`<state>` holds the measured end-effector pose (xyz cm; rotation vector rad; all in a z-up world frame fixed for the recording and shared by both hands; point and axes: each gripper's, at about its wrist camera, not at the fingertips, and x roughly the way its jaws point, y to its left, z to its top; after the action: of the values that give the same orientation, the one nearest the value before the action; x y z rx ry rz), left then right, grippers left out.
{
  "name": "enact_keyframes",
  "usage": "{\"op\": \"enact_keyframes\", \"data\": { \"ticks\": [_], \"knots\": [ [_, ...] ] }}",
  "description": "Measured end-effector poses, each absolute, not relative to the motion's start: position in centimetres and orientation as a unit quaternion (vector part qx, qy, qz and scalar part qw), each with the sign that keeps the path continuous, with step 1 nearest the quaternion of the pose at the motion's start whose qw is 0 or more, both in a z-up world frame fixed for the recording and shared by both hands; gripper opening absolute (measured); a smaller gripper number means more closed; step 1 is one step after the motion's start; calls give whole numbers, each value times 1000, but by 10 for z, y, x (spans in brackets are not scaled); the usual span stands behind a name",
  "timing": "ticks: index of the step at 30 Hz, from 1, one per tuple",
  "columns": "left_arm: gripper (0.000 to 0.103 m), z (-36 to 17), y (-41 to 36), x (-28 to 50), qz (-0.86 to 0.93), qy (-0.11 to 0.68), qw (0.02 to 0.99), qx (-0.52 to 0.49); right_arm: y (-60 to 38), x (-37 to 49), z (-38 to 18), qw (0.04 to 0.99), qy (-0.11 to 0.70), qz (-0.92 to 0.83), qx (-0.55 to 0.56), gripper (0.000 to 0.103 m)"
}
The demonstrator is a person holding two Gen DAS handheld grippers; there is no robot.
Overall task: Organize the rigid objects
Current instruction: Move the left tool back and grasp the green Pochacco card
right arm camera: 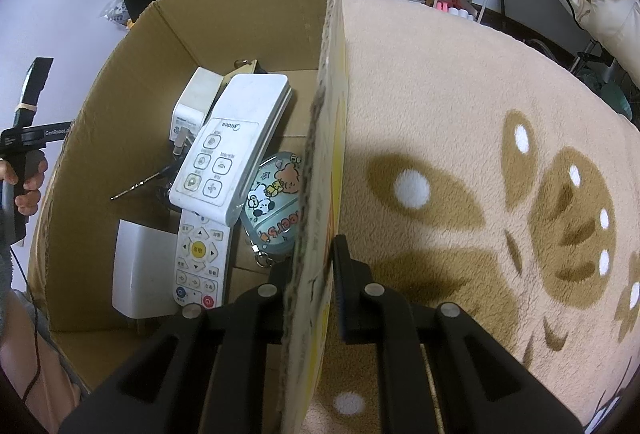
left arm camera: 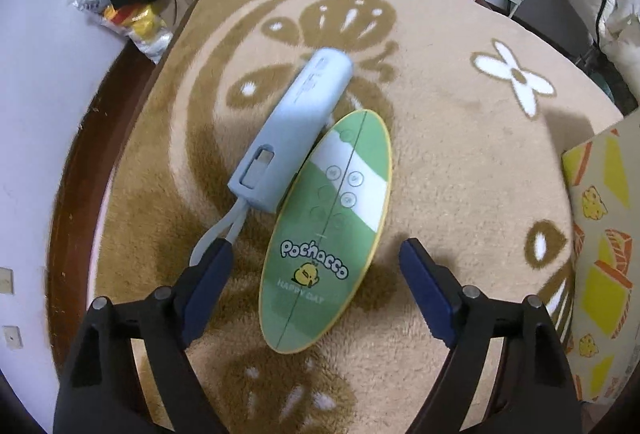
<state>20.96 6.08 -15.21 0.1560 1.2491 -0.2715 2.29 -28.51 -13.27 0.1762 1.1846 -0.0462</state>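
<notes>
On the beige blanket (left arm camera: 460,162) lies a green oval Pochacco remote (left arm camera: 332,218), and a light blue power bank (left arm camera: 292,138) with a strap leans against its left edge. My left gripper (left arm camera: 316,254) hangs open over the oval's lower half, with one blue pad on each side and neither touching it. Its left pad sits over the strap loop. My right gripper (right arm camera: 310,258) is shut on the right wall of the cardboard box (right arm camera: 320,154), one finger inside and one outside.
The box holds a white Midea remote (right arm camera: 232,154), a white TV remote (right arm camera: 200,258), a charger (right arm camera: 196,106), a white block (right arm camera: 140,270) and a cartoon oval case (right arm camera: 276,210). Its printed outer wall (left arm camera: 600,234) stands at the right. Bookshelves stand behind the blanket.
</notes>
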Motion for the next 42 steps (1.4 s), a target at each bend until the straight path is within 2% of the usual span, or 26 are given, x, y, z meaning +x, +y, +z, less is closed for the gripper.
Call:
{"op": "enact_keyframes", "data": {
  "ticks": [19,21,22,24,26,42],
  "knots": [
    [88,-167,72,221,-144,589,795,29,-285,23,-133,826,558,-22,83,12],
    [85,-168,73,221,-150,590,793,21,-285,23,-133,826,558,-22,83,12],
    [76,-168,73,221,-160,593,789,8,-285,23,-133,826,558,-22,83,12],
    [69,-166,75,220,-165,596,786,-6,-285,23,-133,826,558,-22,83,12],
    [53,-164,73,217,-177,598,782,-13,-285,23,-133,826,558,-22,82,12],
    [52,-148,48,195,-162,589,790,57,-284,23,-132,826,558,-21,83,13]
  ]
}}
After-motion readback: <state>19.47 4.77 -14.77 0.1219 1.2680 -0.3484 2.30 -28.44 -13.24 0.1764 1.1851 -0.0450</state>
